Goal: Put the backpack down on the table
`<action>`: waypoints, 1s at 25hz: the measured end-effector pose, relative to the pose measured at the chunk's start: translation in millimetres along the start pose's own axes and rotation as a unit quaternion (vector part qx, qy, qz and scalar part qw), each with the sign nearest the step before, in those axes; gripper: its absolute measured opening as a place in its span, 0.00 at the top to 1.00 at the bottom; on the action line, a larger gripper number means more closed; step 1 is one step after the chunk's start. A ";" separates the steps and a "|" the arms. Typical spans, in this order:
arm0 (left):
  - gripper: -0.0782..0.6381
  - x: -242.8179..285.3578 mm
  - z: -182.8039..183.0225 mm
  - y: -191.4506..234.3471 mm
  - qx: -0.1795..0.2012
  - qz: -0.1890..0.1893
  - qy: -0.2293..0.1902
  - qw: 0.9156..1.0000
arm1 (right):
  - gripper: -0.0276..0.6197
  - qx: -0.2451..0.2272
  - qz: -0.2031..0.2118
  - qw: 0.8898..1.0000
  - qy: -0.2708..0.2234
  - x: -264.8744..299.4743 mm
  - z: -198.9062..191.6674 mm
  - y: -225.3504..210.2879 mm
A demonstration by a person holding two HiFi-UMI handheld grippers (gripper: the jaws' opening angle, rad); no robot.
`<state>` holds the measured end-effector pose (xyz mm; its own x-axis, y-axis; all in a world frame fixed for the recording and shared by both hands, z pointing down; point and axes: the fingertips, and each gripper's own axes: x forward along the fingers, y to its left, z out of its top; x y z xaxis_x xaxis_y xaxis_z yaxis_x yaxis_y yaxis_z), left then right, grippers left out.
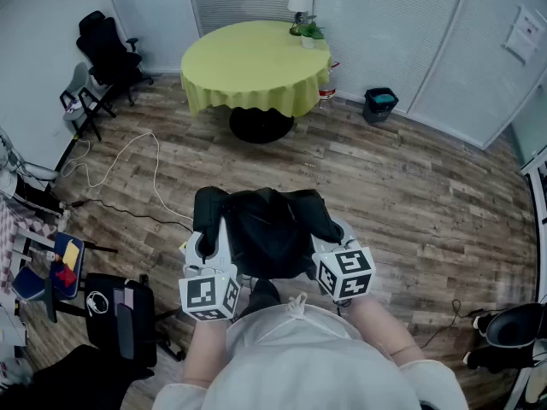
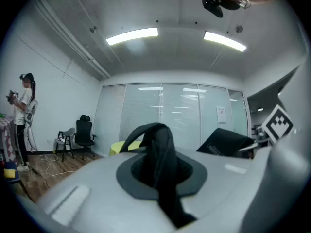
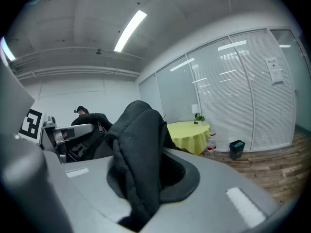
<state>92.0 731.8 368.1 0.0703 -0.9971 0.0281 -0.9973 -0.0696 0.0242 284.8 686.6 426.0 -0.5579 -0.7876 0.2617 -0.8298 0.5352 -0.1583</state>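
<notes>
I hold the black backpack (image 1: 261, 229) up in front of me, above the wooden floor. My left gripper (image 1: 208, 244) is shut on one of its black straps (image 2: 160, 169), which runs up between the jaws in the left gripper view. My right gripper (image 1: 335, 242) is shut on a padded shoulder strap (image 3: 138, 154). The backpack's body (image 2: 228, 142) hangs between the two grippers. The round table (image 1: 256, 62) with a yellow-green cloth stands well ahead across the floor, and it also shows in the right gripper view as the table (image 3: 189, 132).
A lamp (image 1: 299, 2) and a small plant (image 1: 309, 32) stand at the table's far edge. A black office chair (image 1: 107, 49) is at the back left, cables (image 1: 128, 165) lie on the floor, and a bin (image 1: 379, 103) stands by the wall. A black bag (image 1: 120, 319) lies at my left. A person (image 2: 22, 120) stands at the left.
</notes>
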 end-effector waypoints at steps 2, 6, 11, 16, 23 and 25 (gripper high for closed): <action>0.87 3.7 -1.1 -0.3 -0.004 0.000 0.003 1.000 | 0.91 -0.001 0.001 1.000 0.005 3.0 0.9 -2.8; 0.87 5.2 -4.2 0.1 -0.008 0.000 0.008 1.000 | 0.91 -0.004 0.003 1.000 0.011 5.0 -0.6 -3.7; 0.87 11.7 -14.7 5.4 -0.014 -0.004 0.021 1.000 | 0.91 0.001 0.003 1.000 0.025 15.8 -8.4 -5.0; 0.87 25.4 -20.3 17.0 -0.027 -0.009 0.031 0.999 | 0.91 0.019 0.002 0.999 0.037 36.8 -15.4 -6.1; 0.87 91.8 -28.2 57.9 -0.046 -0.023 0.041 0.998 | 0.91 0.018 -0.013 0.998 0.051 103.9 -0.6 -13.9; 0.87 115.4 -28.4 72.4 -0.050 -0.033 0.040 0.997 | 0.91 0.015 -0.021 0.998 0.051 127.3 8.7 -16.5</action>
<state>28.5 612.6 401.4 0.1404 -0.9847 0.1035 -0.9836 -0.1267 0.1284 227.3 574.9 453.7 -0.5193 -0.7729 0.3647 -0.8533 0.4920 -0.1726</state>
